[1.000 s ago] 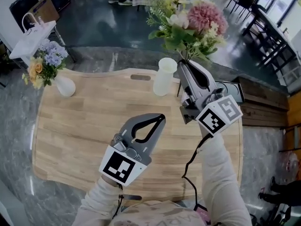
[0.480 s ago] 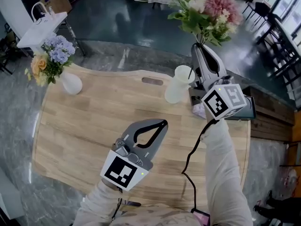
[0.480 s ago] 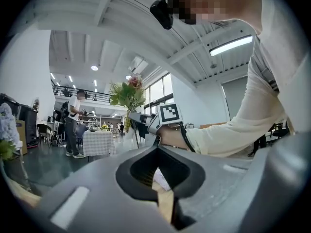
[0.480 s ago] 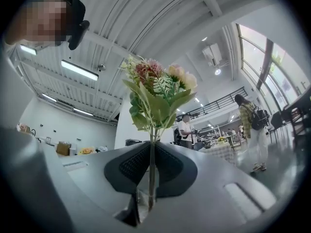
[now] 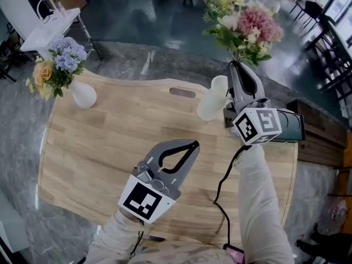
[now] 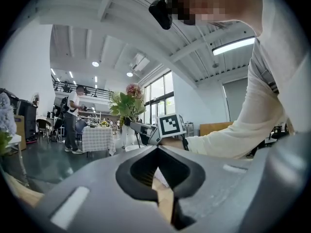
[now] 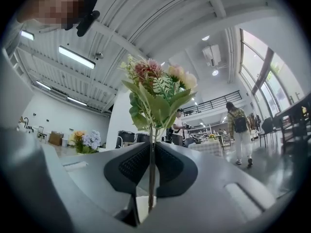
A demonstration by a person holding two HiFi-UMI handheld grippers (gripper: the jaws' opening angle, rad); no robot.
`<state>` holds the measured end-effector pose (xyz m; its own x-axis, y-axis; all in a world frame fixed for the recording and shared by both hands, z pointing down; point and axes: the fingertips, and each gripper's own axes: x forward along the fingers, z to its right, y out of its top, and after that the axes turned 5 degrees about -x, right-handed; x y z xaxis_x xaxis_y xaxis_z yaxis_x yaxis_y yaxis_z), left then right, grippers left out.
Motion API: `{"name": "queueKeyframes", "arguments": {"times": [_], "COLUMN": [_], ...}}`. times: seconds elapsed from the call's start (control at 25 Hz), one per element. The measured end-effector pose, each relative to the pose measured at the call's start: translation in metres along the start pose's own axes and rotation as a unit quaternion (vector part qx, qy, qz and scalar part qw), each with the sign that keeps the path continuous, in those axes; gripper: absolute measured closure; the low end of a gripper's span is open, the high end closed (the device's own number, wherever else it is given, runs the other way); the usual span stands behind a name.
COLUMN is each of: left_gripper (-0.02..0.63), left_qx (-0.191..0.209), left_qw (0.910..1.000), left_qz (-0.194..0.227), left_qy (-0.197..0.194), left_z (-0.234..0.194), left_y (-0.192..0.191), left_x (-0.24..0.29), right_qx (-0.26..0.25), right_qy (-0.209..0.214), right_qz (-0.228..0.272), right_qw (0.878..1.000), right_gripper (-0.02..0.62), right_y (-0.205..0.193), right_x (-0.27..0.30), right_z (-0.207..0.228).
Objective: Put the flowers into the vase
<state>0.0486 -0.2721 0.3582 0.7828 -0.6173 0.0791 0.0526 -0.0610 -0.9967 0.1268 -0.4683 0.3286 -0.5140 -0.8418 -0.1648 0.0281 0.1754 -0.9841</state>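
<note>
The right gripper (image 5: 238, 66) grips the flowers (image 5: 242, 26) by the stem, with the vase (image 5: 212, 99) just beside at eight o'clock. The left gripper (image 5: 191, 144) has its jaws together, holding nothing.

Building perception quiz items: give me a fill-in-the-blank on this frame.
The right gripper is shut on the ____ of the bouquet. The empty vase beside it is ____ in colour. The left gripper is shut and holds ____.
Missing: stems; white; nothing.
</note>
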Motion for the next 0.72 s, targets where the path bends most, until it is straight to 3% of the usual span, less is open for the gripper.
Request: {"name": "queueKeyframes", "arguments": {"times": [0.44, 0.72], "left_gripper": [0.605, 0.605], "left_qx": [0.001, 0.002], "left_qw": [0.9999, 0.9999], "left_qz": [-0.008, -0.010], "left_qy": [-0.013, -0.014], "left_z": [0.004, 0.004], "left_y": [-0.008, -0.008], "left_x": [0.008, 0.008], "right_qx": [-0.018, -0.047], "right_qy": [-0.005, 0.005], "right_qz": [-0.008, -0.049], "right_qw": [1.000, 0.998], "right_gripper": [0.532, 0.512], "right_y": [-0.012, -0.025], "right_x": [-0.010, -0.010], "right_z": [0.003, -0.007]}}
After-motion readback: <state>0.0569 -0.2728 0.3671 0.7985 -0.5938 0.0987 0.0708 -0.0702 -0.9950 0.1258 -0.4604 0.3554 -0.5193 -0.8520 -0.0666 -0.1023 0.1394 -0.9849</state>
